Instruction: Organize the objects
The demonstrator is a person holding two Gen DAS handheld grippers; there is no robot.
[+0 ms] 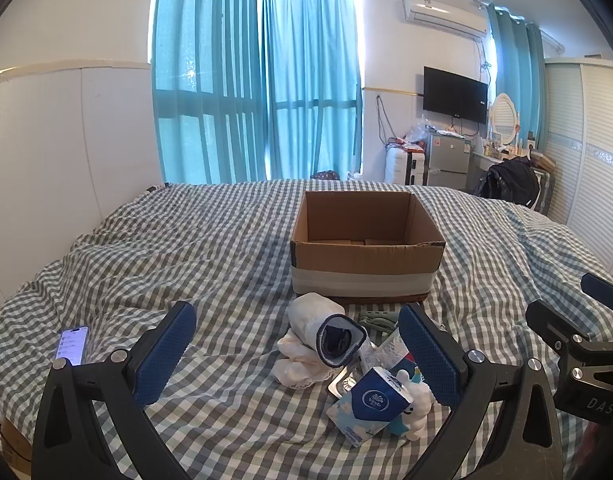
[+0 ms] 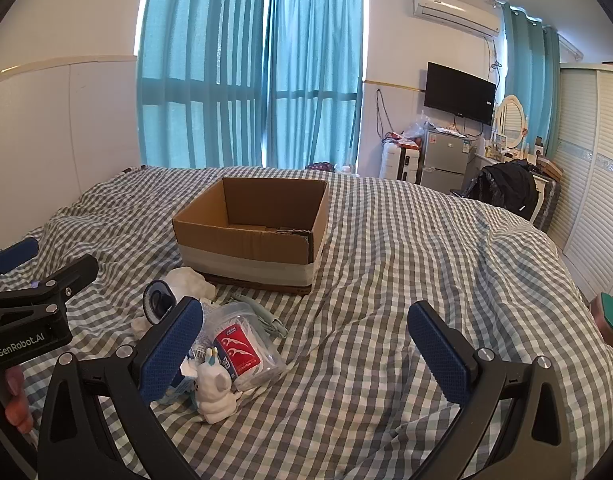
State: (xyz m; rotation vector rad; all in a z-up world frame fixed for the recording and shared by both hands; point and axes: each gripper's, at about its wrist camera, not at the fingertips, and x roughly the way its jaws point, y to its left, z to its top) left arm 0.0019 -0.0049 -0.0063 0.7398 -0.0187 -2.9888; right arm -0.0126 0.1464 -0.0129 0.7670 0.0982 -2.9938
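Left wrist view: left gripper [image 1: 298, 350] hangs over the bed [image 1: 186, 248] with jaws spread wide, grasping nothing. Landmark is the box [image 1: 366, 240], open-topped, standing on the bedcover; from this angle it appears empty apart from its bottom flaps. Just in front of the box lies a heap: white cloth [image 1: 306, 320] nearest it, a rolled sock [image 1: 340, 340] resting against the cloth, a tissue pack [image 1: 372, 400] further forward, and a white toy [image 1: 416, 400] touching the pack. A foil blister strip [image 1: 344, 382] lies partly under the pack. A grey-green item between the heap and the box is mostly hidden; possibly a cable. A phone [image 1: 71, 345] lies well left of the box, screen lit. Right gripper [image 1: 578, 340] shows at the frame's right edge.

Right wrist view: right gripper [image 2: 306, 348] has jaws released and wide, empty, over bare bedcover in front of and right of the box [image 2: 250, 232]. The heap sits in front of the box, by the left finger: sock [image 2: 158, 304], a clear tub [image 2: 242, 344] with a red label, toy [image 2: 216, 394] just before it. Left gripper [image 2: 26, 280] enters at the left edge, well left of the box.
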